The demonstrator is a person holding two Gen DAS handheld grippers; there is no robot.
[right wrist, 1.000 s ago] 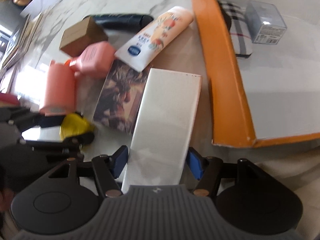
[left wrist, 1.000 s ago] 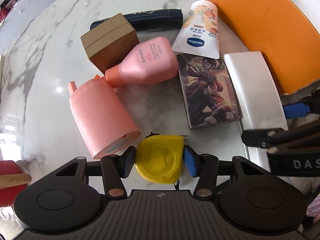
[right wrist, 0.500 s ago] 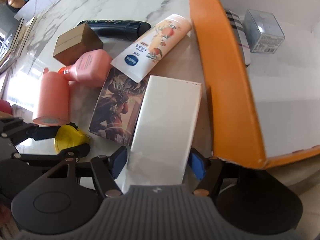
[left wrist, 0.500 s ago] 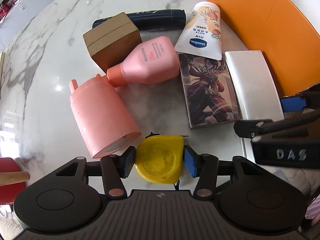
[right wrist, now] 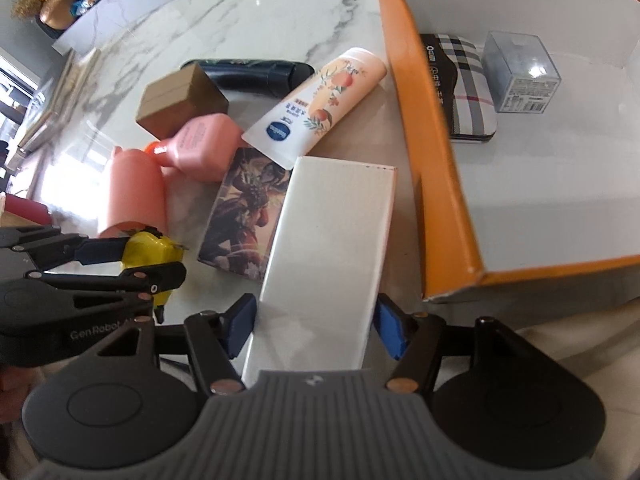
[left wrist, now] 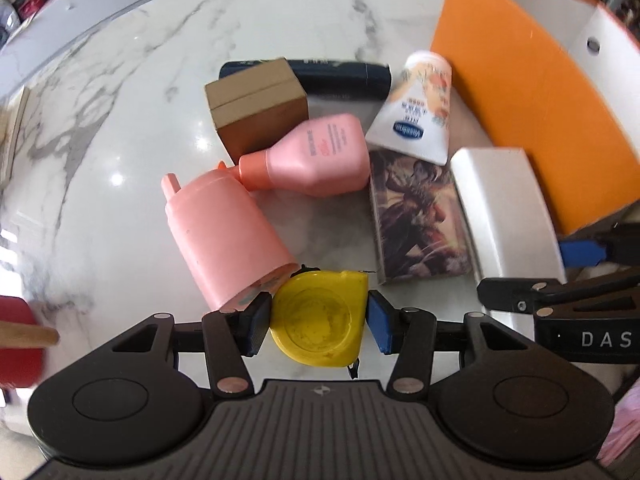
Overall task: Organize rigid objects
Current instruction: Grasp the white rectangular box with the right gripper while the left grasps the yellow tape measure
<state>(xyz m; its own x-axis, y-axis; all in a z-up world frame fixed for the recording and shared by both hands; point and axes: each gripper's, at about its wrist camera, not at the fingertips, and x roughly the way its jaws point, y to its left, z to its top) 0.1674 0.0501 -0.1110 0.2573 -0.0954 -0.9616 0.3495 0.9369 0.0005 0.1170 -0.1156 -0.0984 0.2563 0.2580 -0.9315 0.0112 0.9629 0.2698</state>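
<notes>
The left gripper point(left wrist: 318, 322) points steeply down with a yellow tape measure point(left wrist: 320, 318) between its blue pads; both pads sit against the case's sides, so it is clamped on it. The right gripper point(right wrist: 314, 326) straddles the near end of a long white box point(right wrist: 332, 248). Its jaws are closing, and a thin gap shows at each pad, so they do not yet press on the box.

Just past the tape measure lies a pink cylinder point(left wrist: 224, 236) on its side, its open end touching the tape's case. Beyond it a pink bottle point(left wrist: 316, 158) with an orange cap rests against a brown cardboard box point(left wrist: 258, 104), and a dark tube point(left wrist: 340, 80) lies behind that. A picture box point(left wrist: 418, 216) lies flat beside the white box, with a white lotion tube point(left wrist: 418, 120) overlapping its far end.

All of this sits on a marble table point(left wrist: 280, 12). To the right stands an orange-walled tray point(right wrist: 436, 152) (white inside) holding a plaid case point(right wrist: 468, 84) and a small clear box point(right wrist: 520, 72), side by side near its far wall.
</notes>
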